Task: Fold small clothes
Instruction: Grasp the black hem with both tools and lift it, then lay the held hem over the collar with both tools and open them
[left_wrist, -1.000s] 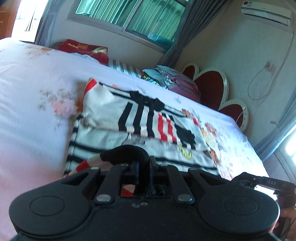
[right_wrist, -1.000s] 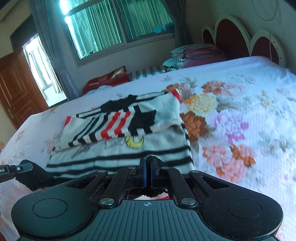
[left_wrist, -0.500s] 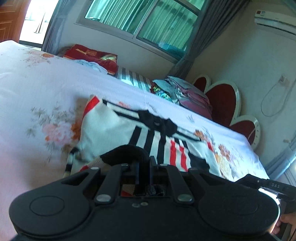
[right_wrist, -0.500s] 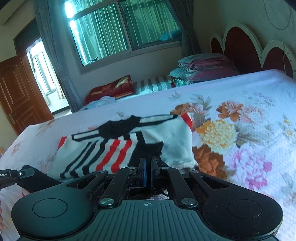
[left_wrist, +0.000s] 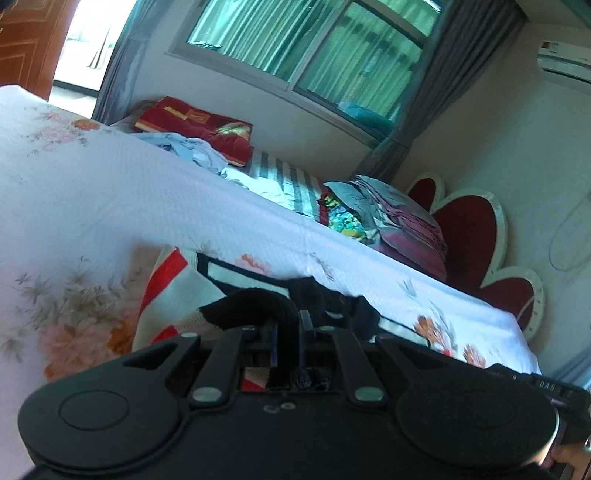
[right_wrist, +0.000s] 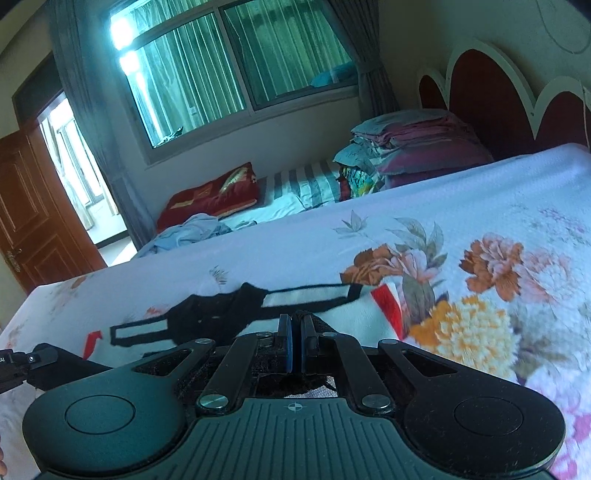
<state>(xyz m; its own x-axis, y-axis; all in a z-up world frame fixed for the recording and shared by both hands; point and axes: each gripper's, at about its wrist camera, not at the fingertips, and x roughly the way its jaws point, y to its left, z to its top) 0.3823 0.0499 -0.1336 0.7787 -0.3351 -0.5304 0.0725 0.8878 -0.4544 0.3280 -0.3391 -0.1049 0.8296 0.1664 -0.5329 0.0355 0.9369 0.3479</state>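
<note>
Knit striped sweater (left_wrist: 173, 291) — white, black, red — lies on floral bedsheet (right_wrist: 480, 229), near edge raised. Left claw (left_wrist: 287, 325) clamped on black hem fold; right claw (right_wrist: 295, 325) pinched shut on the sweater's edge. Folded bedding stack (right_wrist: 417, 147) by headboard (right_wrist: 480, 85).

Floral bedsheet (right_wrist: 480, 206), red pillow (left_wrist: 199, 125), folded linen stack (right_wrist: 417, 144).
</note>
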